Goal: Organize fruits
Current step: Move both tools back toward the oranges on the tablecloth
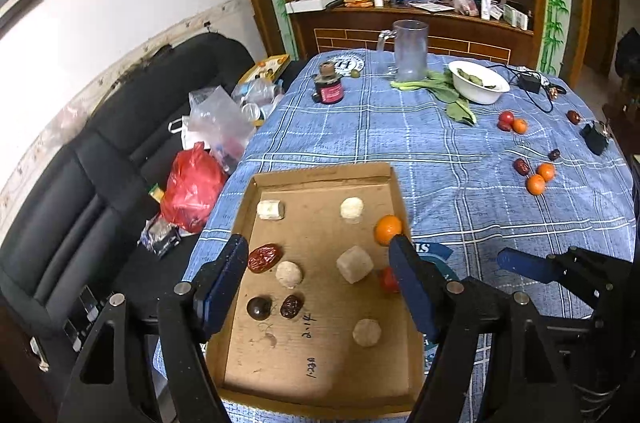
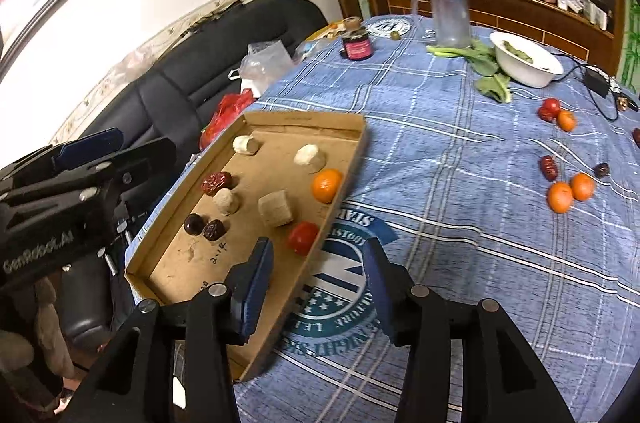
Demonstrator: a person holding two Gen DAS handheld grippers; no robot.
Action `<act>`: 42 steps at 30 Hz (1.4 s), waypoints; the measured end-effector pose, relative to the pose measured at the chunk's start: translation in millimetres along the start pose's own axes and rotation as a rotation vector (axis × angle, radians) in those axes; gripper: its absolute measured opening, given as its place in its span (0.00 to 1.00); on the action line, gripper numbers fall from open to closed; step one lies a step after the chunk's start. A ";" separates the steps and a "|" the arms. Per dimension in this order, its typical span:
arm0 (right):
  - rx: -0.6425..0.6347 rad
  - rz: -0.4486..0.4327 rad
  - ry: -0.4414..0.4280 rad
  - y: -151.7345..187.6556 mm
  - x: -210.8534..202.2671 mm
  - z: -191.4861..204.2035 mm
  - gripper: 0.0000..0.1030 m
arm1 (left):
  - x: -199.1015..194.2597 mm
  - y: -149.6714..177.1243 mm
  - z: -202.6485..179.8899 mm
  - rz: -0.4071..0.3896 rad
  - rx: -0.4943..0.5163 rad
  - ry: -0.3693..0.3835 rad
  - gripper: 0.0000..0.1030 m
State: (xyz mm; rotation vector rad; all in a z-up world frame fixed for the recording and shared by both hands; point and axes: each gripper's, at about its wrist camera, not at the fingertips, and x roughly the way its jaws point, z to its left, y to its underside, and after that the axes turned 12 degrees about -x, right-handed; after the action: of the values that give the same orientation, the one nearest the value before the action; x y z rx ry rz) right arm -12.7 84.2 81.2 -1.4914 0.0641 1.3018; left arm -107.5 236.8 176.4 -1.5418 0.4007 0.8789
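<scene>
Blue tablecloth (image 1: pixel 360 135), cardboard tray (image 1: pixel 320 179), orange (image 1: pixel 388 229) beyond left hand-held gripper (image 1: pixel 320 263) (open, empty)

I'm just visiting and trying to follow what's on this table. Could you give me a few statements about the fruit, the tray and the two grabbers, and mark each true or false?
1. An orange tangerine lies inside the shallow brown cardboard tray, near its right wall. True.
2. The left gripper is clamped on a wrinkled red date. False: its jaws stand open above the tray with nothing between them, and the date lies on the tray floor.
3. Two more tangerines still lie on the blue checked tablecloth, outside the tray. True.
4. The white bowl is full of tangerines. False: it holds something green.
5. The right gripper holds the small red tomato. False: it is open and empty; the tomato lies in the tray.
</scene>
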 end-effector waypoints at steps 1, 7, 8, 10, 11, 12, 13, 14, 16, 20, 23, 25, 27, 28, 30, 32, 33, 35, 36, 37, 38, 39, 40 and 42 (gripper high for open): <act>0.003 -0.002 0.004 1.1 -1.9 -1.9 0.50 | -1.4 0.8 -2.9 -0.002 0.007 0.000 0.70; -0.002 -0.006 0.019 6.0 -12.5 -6.4 0.50 | -4.5 4.1 -14.4 0.001 0.020 0.007 0.70; -0.005 -0.004 0.018 6.6 -13.3 -7.0 0.50 | -4.5 4.3 -16.5 0.002 0.020 0.009 0.70; -0.008 -0.001 0.024 8.5 -14.8 -8.5 0.51 | -3.9 5.4 -17.3 0.006 0.019 0.015 0.70; -0.008 0.000 0.025 9.3 -15.1 -8.9 0.52 | -2.9 5.4 -18.4 0.009 0.017 0.018 0.70; -0.007 0.003 0.028 10.2 -15.5 -9.7 0.52 | -2.5 6.0 -19.2 0.011 0.017 0.020 0.70; -0.006 0.006 0.032 11.2 -15.8 -10.8 0.52 | -1.3 6.3 -20.6 0.015 0.017 0.023 0.70; -0.005 0.007 0.034 11.9 -16.2 -12.3 0.52 | -0.1 6.5 -21.8 0.018 0.018 0.025 0.70; 0.001 0.010 0.038 13.3 -16.0 -14.8 0.53 | 1.8 7.2 -24.1 0.024 0.020 0.028 0.70; 0.015 0.022 0.046 15.0 -13.1 -18.6 0.53 | 8.1 6.6 -27.0 0.039 0.029 0.038 0.70; 0.027 0.035 0.048 16.0 -9.1 -20.3 0.53 | 13.7 6.7 -26.7 0.053 0.033 0.045 0.70; 0.037 0.044 0.050 17.1 -5.3 -21.8 0.53 | 19.7 6.4 -26.2 0.067 0.036 0.051 0.70; 0.047 0.053 0.054 18.0 -1.5 -23.2 0.53 | 24.4 6.7 -25.8 0.077 0.038 0.056 0.70; 0.053 0.058 0.056 18.8 0.5 -24.0 0.53 | 27.9 6.8 -25.7 0.085 0.039 0.061 0.70; 0.068 0.066 0.063 20.8 5.0 -26.2 0.53 | 34.4 7.0 -25.1 0.101 0.040 0.071 0.70; 0.087 0.081 0.070 23.8 9.8 -29.3 0.53 | 44.0 7.5 -25.1 0.124 0.043 0.090 0.70; 0.096 0.088 0.074 25.3 12.0 -31.0 0.54 | 48.1 8.1 -25.4 0.135 0.045 0.100 0.70; 0.120 0.103 0.086 30.4 16.5 -36.8 0.53 | 56.0 9.3 -25.9 0.153 0.046 0.123 0.70; 0.130 0.108 0.092 32.2 17.8 -39.6 0.53 | 59.6 9.6 -26.0 0.161 0.046 0.136 0.70; 0.148 0.115 0.104 35.4 19.1 -44.0 0.53 | 63.3 9.7 -27.3 0.167 0.047 0.149 0.70; 0.164 0.121 0.113 38.0 19.8 -48.0 0.53 | 66.9 10.0 -27.6 0.172 0.046 0.163 0.70; 0.190 0.129 0.128 42.4 20.4 -54.7 0.53 | 69.5 10.2 -27.8 0.175 0.046 0.174 0.70; 0.216 0.133 0.142 46.5 20.2 -61.4 0.53 | 73.5 10.6 -28.4 0.181 0.045 0.191 0.70; 0.267 0.136 0.174 54.0 17.0 -76.5 0.53 | 80.6 11.4 -29.6 0.193 0.038 0.218 0.70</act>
State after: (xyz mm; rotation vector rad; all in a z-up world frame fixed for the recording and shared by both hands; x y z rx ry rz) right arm 10.3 17.4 17.5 -1.3838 0.4426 1.2138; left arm -54.5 225.3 109.0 -1.5871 0.7293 0.8477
